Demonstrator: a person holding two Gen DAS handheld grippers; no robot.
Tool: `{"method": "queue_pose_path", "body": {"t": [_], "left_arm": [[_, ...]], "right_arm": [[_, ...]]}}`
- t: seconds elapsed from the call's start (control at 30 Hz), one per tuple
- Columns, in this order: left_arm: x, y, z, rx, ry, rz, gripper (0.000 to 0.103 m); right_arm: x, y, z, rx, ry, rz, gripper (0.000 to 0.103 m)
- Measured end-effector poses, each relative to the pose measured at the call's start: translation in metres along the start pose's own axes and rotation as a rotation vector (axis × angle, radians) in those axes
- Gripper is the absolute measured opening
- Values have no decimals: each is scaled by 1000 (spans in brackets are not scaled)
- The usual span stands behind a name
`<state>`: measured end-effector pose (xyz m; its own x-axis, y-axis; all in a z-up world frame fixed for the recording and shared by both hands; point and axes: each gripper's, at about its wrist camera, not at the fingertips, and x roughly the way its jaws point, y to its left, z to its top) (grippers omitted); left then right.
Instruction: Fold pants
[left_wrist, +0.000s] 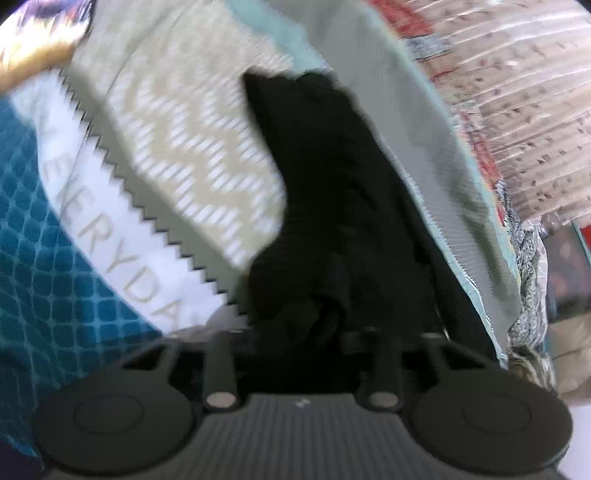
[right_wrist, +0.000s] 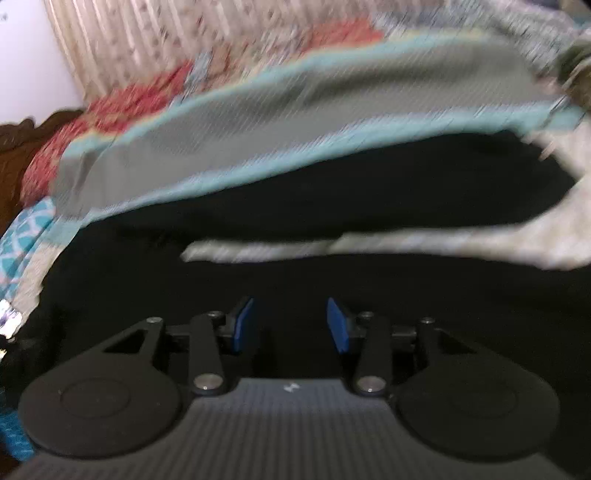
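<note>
- Black pants lie on a bed, over a grey blanket with teal edging; a beige patterned cloth sits beside them.
- Left tool: jaws drawn in on a bunched fold of the black fabric, so it grips the pants at one end. Pads hidden by the cloth.
- Right tool: blue pads stand apart, nothing pinched between them; it hovers just above the black pants, holding nothing.
- Both views are motion-blurred, fine detail unreadable.
- Step, as I judge it: one end secured by the left, the right free to take a second hold before folding over.
- Next move likely calls for the right tool to pinch a matching edge, then both to carry the fabric over evenly without dragging the blanket along.
</note>
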<state>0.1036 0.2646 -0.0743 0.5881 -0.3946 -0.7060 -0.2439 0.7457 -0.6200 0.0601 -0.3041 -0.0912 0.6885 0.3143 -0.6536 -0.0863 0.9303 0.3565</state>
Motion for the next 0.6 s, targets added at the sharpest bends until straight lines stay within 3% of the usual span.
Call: {"method": "queue_pose_path", "body": {"t": [0.13,0.2,0.23,0.3,0.37,0.4,0.47,0.6], "left_arm": [[-82,-68,-33,427,-366,219,18],[-103,-79,-53,577,-434,346,26],[-103,-77,-63,614,-411,407,41],[-86,-61,-79,660,-276,502,62],[-64,-36,-91,683,-108,568,64],[-65,-25,-91,639,-75,542,65],[-82,-16,-80,521,-88,447,64],[-120,-26,-32,415,-262,315,65]], "right_arm": [[11,25,-14,-72,33,-43,47],[12,30,-20,-108,26,-52,48],[12,30,-20,-126,18,-53,48],[13,31,-23,-145,10,-64,50],[16,29,-24,-151,13,-64,54],[18,29,-23,-153,18,-65,55],[20,32,-18,-182,40,-60,55],[5,24,-6,-134,29,1,53]]}}
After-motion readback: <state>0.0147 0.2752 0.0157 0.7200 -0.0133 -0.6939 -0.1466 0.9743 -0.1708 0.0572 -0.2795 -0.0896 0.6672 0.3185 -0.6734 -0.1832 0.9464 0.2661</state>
